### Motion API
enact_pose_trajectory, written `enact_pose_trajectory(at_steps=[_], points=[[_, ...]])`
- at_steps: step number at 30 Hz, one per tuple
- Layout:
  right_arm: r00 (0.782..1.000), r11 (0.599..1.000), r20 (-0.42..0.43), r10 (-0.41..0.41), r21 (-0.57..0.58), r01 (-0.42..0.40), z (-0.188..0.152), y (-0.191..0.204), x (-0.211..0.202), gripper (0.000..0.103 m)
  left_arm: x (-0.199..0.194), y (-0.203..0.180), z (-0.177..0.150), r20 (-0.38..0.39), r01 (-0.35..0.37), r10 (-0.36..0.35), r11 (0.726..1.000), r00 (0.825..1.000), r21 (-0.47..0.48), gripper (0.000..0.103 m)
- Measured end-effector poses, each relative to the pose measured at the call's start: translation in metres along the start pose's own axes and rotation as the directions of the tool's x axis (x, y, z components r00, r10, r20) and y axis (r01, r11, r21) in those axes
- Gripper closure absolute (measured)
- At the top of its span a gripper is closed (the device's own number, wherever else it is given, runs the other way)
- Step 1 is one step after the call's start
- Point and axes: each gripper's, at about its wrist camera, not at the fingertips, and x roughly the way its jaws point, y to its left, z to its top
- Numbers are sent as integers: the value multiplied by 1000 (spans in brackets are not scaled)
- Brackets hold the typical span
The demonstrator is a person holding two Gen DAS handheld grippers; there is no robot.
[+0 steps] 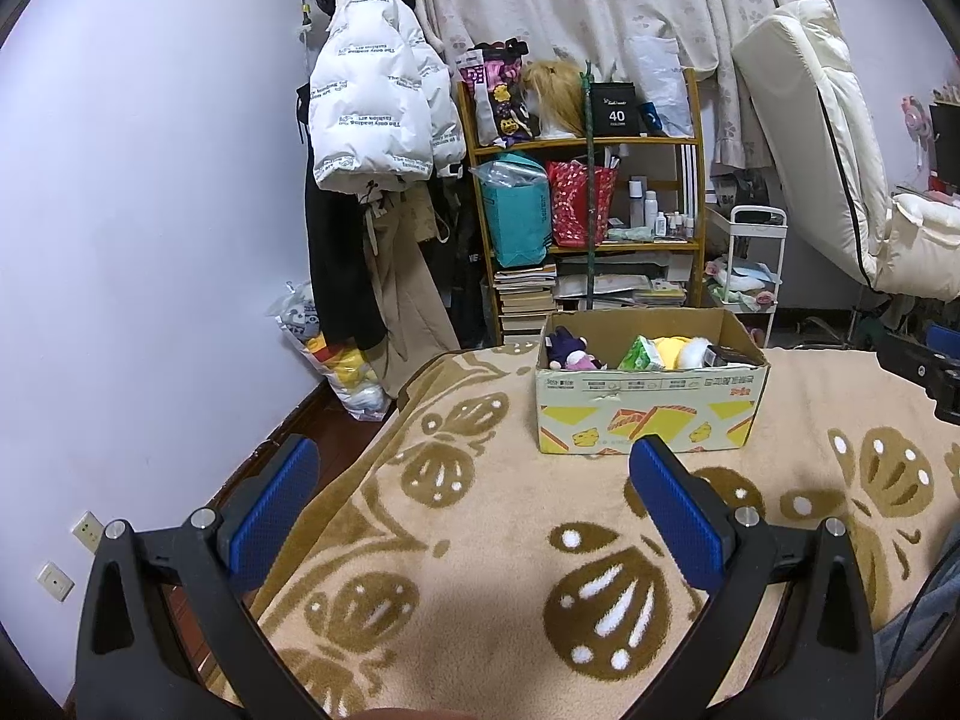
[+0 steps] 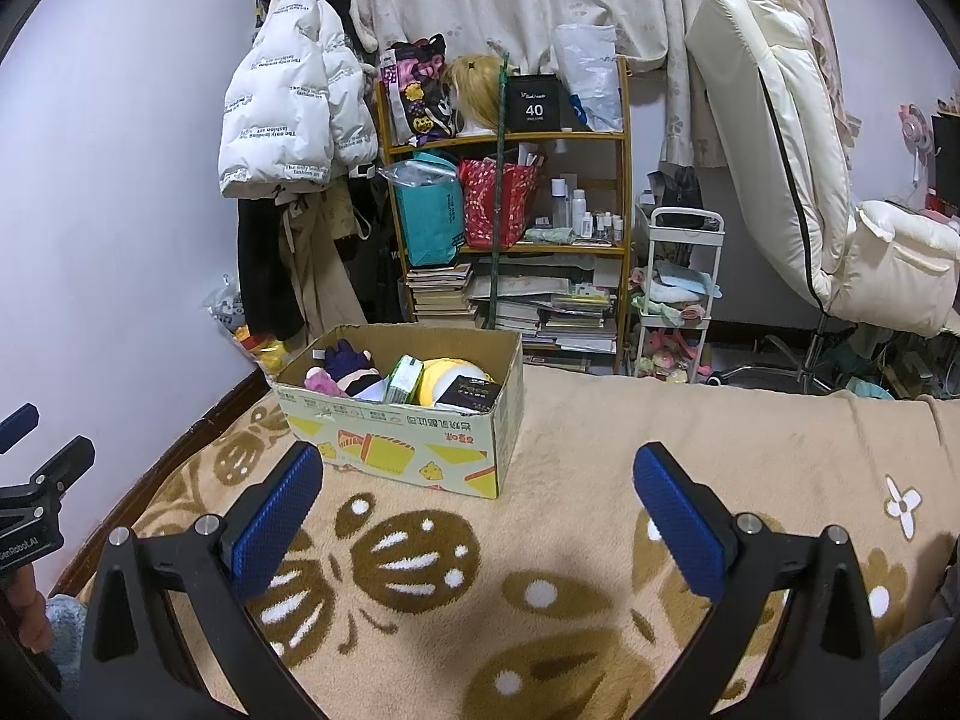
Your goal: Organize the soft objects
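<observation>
A cardboard box (image 1: 648,414) (image 2: 408,438) stands on the patterned beige blanket (image 1: 492,540) (image 2: 570,516). Inside lie a purple plush (image 1: 570,348) (image 2: 348,360), a green tissue pack (image 1: 642,354) (image 2: 403,381), a yellow-white plush (image 1: 678,351) (image 2: 447,381) and a black packet (image 2: 471,399). My left gripper (image 1: 474,462) hangs open over the blanket, short of the box, nothing between its blue pads. My right gripper (image 2: 477,468) is open too, with the box ahead and to its left. The left gripper's tip (image 2: 18,420) shows at the right wrist view's left edge.
A wooden shelf (image 1: 582,192) (image 2: 510,198) with bags, books and bottles stands behind the bed. Coats (image 1: 372,108) hang on the left wall above a plastic bag of plush toys (image 1: 336,360). A white cart (image 2: 678,294) and cream chair (image 2: 798,150) are at right.
</observation>
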Motion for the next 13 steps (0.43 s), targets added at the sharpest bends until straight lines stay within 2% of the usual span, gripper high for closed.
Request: enact_pose_trajectory(at_steps=[13], points=[[1000,1000,-1,1,3,-1,3,0,-1,0,1,1,-4,-10,10,-10,1000,1000,14,1]])
